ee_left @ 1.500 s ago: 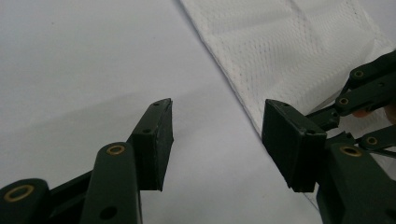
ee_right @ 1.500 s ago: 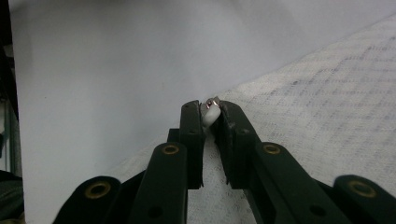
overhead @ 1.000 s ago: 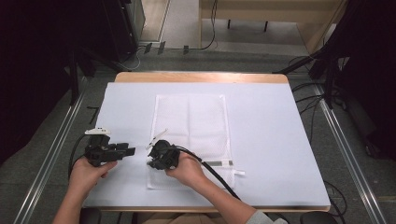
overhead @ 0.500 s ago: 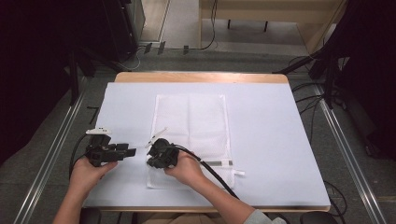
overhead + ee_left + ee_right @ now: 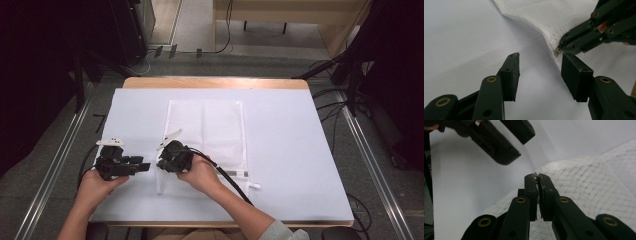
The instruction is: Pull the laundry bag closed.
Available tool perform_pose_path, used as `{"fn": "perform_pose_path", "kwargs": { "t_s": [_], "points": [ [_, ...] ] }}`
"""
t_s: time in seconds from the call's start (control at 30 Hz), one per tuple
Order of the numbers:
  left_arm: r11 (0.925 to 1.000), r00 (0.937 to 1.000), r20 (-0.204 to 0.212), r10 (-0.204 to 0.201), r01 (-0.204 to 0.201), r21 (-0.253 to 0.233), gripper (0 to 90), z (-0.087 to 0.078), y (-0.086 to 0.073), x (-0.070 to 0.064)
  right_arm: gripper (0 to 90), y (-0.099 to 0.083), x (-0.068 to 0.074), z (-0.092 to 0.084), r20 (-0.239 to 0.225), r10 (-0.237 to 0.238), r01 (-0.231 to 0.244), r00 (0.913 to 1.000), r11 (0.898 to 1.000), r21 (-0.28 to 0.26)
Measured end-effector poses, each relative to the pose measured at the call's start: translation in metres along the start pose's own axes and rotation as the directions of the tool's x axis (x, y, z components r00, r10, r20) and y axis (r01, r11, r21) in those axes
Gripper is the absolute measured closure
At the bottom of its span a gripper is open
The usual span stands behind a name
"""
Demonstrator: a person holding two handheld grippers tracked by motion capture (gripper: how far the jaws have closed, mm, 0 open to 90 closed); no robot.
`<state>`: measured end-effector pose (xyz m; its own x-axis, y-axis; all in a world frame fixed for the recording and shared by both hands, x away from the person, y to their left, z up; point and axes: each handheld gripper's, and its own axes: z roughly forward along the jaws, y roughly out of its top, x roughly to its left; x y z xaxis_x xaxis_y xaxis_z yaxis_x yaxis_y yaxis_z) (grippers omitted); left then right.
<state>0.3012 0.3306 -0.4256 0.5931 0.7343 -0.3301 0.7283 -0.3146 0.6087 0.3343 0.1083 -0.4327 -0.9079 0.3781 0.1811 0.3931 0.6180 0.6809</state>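
A white mesh bag (image 5: 215,130) lies flat on the white table cover (image 5: 300,150). My right gripper (image 5: 161,165) sits at the bag's near left edge, shut on the small metal zipper pull (image 5: 535,178) there, and it lifts the mesh a little. In the left gripper view the same pull (image 5: 558,50) shows at the tip of the right gripper (image 5: 564,47). My left gripper (image 5: 142,166) is just left of it, open, with its jaws (image 5: 540,56) level and nothing between them; one pad is close to the bag's edge. The left gripper (image 5: 524,146) also appears at the top left of the right gripper view.
The right gripper's black cable (image 5: 230,177) runs across the bag's near part toward the table's front edge. A wooden table edge (image 5: 215,82) shows at the back. Metal rails (image 5: 55,170) flank the table, and cables lie on the floor (image 5: 330,100).
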Motion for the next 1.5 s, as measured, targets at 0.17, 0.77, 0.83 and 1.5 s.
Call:
{"fn": "perform_pose_path", "kwargs": {
  "t_s": [0.17,0.77,0.83,1.5],
  "points": [
    [0.999,0.999,0.033,0.031,-0.032,0.033,49.3,0.009,0.002,-0.006,87.9,0.003,-0.001,-0.003,-0.005,0.005,-0.005,1.0,1.0,-0.016],
    [0.9876,0.992,0.087,0.091,-0.101,0.12,62.0,0.031,0.008,-0.012,87.9,0.005,0.0,-0.013,-0.063,0.012,-0.015,0.9979,0.998,-0.057],
    [0.988,0.9914,0.093,0.093,-0.103,0.115,64.2,0.032,0.008,-0.013,87.9,0.004,0.001,-0.012,-0.066,0.009,-0.013,0.9978,0.999,-0.053],
    [0.9802,0.9878,0.089,0.128,-0.14,0.141,86.9,0.034,0.012,-0.017,88.0,0.0,-0.002,-0.011,-0.09,0.009,-0.012,0.9959,1.0,-0.026]
  ]
}}
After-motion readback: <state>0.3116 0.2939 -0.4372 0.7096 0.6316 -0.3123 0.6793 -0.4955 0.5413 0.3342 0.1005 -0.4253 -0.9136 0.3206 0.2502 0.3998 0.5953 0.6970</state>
